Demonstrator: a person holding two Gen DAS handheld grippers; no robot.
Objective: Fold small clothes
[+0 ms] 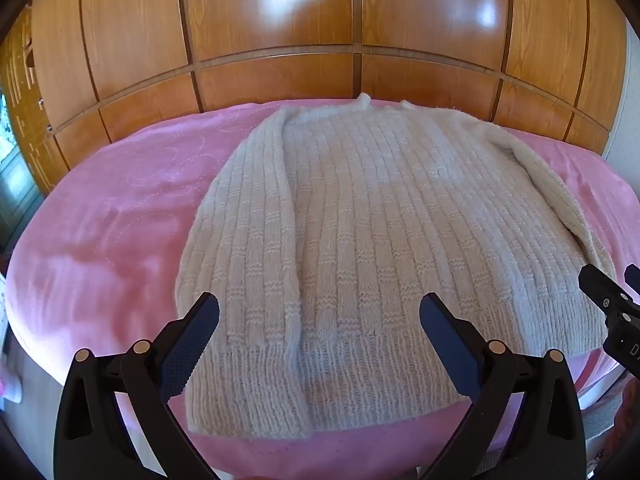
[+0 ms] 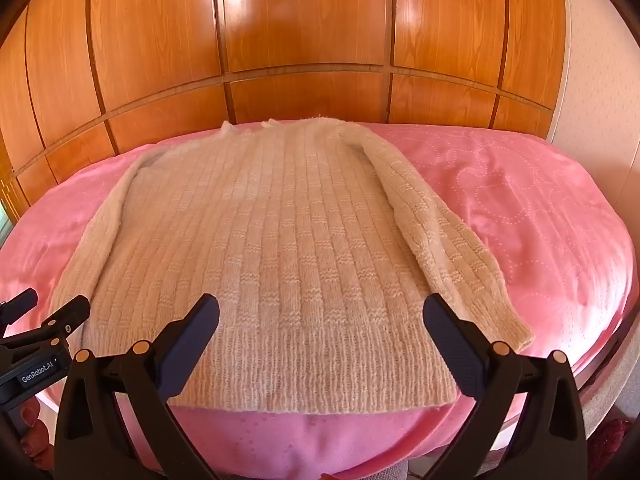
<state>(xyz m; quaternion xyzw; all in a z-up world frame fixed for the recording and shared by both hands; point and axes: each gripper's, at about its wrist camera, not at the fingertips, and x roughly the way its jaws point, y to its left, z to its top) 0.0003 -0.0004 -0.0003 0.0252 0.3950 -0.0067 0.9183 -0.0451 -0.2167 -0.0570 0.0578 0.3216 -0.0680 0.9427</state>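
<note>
Sweater: cream ribbed knit sweater (image 1: 360,232) lying flat on the bed, its neck at the far edge by the wooden panels and its ribbed hem at the near edge, closest to both cameras.
Bed: pink quilted bed cover (image 1: 112,208) with dotted stitched loops; bare pink shows to either side of the sweater and in a strip below the hem.
Left sleeve: folded in over the body, running as a long band from the far shoulder down to the hem (image 1: 248,216).
Right sleeve: lies straight down along the sweater's right side (image 2: 452,248), partly on the pink cover, its cuff ending near the near edge of the bed.
Left gripper: black, two-fingered (image 1: 320,312), hovering above the hem toward the sweater's left side. Jaws stand wide apart with nothing between them, and they do not touch the knit.
Right gripper: same black make (image 2: 320,312), hovering above the hem toward the sweater's right side, with one finger just over the right sleeve near the cuff. Jaws wide apart and empty.
Backdrop: glossy orange-brown wooden panels (image 2: 304,40) rise behind the far edge of the bed, with bright window glare on them.
</note>
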